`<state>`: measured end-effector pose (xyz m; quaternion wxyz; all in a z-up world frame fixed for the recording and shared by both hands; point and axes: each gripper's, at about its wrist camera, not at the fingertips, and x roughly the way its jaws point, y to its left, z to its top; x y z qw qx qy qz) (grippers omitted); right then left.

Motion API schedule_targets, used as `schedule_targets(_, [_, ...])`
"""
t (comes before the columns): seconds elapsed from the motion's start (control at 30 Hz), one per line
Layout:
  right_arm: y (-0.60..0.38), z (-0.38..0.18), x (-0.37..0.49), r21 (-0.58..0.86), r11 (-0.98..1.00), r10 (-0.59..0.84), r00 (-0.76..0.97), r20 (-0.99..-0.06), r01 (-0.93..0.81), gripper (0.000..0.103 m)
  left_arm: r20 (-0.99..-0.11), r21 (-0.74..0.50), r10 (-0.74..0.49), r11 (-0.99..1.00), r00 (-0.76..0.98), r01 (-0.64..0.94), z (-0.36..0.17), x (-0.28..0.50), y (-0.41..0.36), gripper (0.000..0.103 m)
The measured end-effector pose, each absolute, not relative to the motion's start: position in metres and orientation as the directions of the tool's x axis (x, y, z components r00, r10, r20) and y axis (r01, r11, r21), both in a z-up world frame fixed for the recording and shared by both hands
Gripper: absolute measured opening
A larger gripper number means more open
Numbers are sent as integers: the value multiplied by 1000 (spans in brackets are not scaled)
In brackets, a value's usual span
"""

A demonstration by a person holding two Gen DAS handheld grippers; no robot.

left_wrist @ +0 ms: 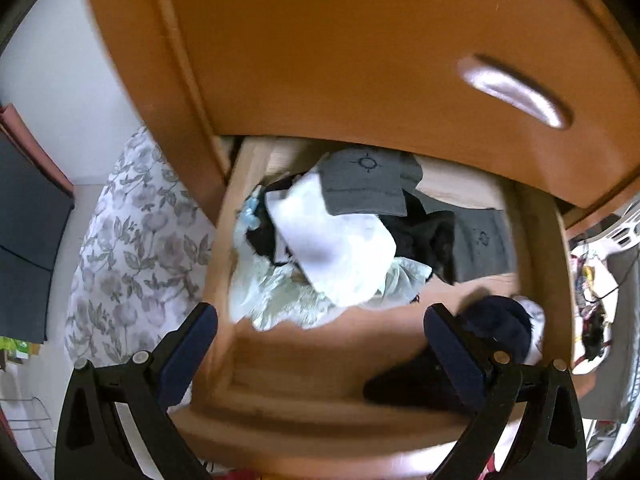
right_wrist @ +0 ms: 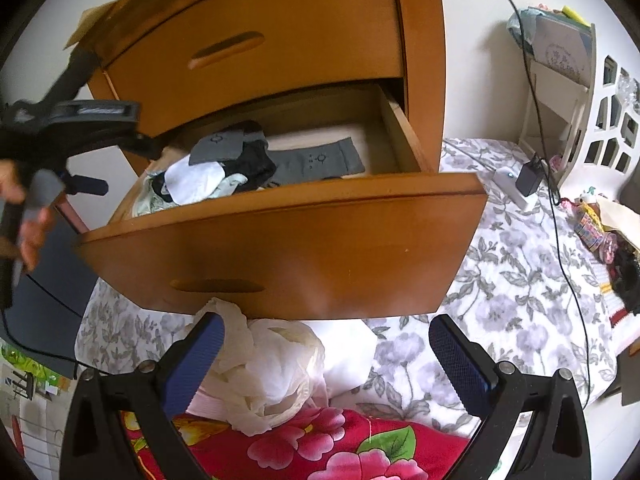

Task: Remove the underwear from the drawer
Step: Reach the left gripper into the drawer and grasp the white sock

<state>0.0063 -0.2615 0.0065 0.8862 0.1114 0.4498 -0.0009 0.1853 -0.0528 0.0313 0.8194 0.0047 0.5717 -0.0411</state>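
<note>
Both tongs wide open by the pulled-out drawer of clothes

The left tongs point(left_wrist: 320, 340) hang over the open wooden drawer point(left_wrist: 224, 264) with the two blue pads spread far apart and nothing between them; inside the drawer lies a heap of underwear point(left_wrist: 336, 248), white, black and pale green pieces mixed up, with a grey sock point(left_wrist: 364, 184) on top and another grey sock point(right_wrist: 320, 162) flat beside the heap; a dark blue bundle point(left_wrist: 500, 326) sits near the front of the drawer, close to the right pad; the right tongs point(right_wrist: 326, 340) are also spread wide, holding nothing, low in front of the drawer front point(right_wrist: 288, 256); between them lies a crumpled white garment point(right_wrist: 268, 364) on the flowered bed point(right_wrist: 520, 280), already outside the drawer; a hand point(right_wrist: 24, 216) holds the left tool at the left edge.
</note>
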Motion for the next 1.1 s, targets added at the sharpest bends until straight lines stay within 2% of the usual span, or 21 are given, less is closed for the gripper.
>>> schedule_targets(0.27, [-267,-7,12,197,974,95,580,-809,115,103,-954,73,43,993,295,92,6,215,-83,97])
schedule_targets(0.4, [-266,-7,12,205,973,107,585,-804,103,103,-960,119,89,988,264,99,-5,228,-93,86])
schedule_targets(0.63, [-267,-12,15,215,972,120,582,-804,96,103,-970,161,138,981,198,107,-28,242,-103,84])
schedule_targets(0.77, [-269,-14,16,218,971,120,578,-807,102,103,-971,171,148,978,186,117,-31,247,-102,81])
schedule_targets(1.1, [-269,-13,15,218,970,118,582,-805,105,103,-978,104,87,991,189,82,-30,255,-77,58])
